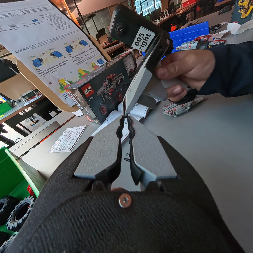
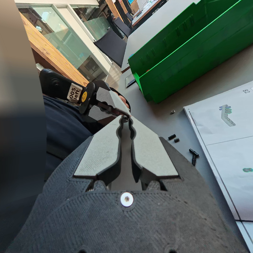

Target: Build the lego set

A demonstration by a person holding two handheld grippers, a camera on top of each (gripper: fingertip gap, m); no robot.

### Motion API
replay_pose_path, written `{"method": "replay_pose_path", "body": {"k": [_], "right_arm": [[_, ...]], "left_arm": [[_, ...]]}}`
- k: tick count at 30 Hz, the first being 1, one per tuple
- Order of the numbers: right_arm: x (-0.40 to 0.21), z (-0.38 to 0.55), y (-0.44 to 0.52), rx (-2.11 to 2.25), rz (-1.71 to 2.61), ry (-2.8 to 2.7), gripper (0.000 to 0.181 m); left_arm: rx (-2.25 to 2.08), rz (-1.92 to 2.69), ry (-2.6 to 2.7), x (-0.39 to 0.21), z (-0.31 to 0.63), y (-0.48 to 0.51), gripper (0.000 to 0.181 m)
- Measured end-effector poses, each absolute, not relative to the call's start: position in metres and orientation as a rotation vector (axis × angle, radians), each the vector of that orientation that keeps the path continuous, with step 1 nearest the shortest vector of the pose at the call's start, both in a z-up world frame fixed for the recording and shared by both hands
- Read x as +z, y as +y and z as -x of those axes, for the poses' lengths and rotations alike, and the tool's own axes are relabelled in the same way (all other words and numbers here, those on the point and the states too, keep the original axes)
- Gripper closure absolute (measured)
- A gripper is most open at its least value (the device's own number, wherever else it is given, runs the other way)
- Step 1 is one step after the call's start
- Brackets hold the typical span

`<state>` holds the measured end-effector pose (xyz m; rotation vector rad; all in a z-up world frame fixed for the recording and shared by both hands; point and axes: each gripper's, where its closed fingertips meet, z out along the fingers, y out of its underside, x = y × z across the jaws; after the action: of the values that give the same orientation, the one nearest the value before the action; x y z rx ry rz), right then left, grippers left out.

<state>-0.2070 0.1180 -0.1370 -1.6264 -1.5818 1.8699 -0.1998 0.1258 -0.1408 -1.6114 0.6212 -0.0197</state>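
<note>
Box [image 1: 95, 95]: I see a red logo and a number.
Sheet [image 1: 45, 45]: printed headings and instructions.
Tags [image 1: 143, 39] [image 2: 74, 93]: white, lettered, one per camera.
Booklet [image 2: 225, 150]: page number.

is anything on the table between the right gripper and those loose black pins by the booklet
Nothing visible. The black pins lie on bare grey table beside the open booklet, just right of the right gripper, whose tips meet the left gripper on a tiny piece.
</note>
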Motion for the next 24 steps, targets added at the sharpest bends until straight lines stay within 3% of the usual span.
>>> {"method": "replay_pose_path", "body": {"k": [16, 24], "right_arm": [[-0.143, 0.204, 0.117, 1.836, 1.634, -1.594, 0.18], [-0.17, 0.18, 0.141, 1.359, 1.617, -1.667, 0.18]], "left_arm": [[-0.127, 1.655, 0.61, -0.147, 0.197, 0.124, 0.179], [-0.366, 1.878, 0.724, -0.187, 0.213, 0.097, 0.156]]}}
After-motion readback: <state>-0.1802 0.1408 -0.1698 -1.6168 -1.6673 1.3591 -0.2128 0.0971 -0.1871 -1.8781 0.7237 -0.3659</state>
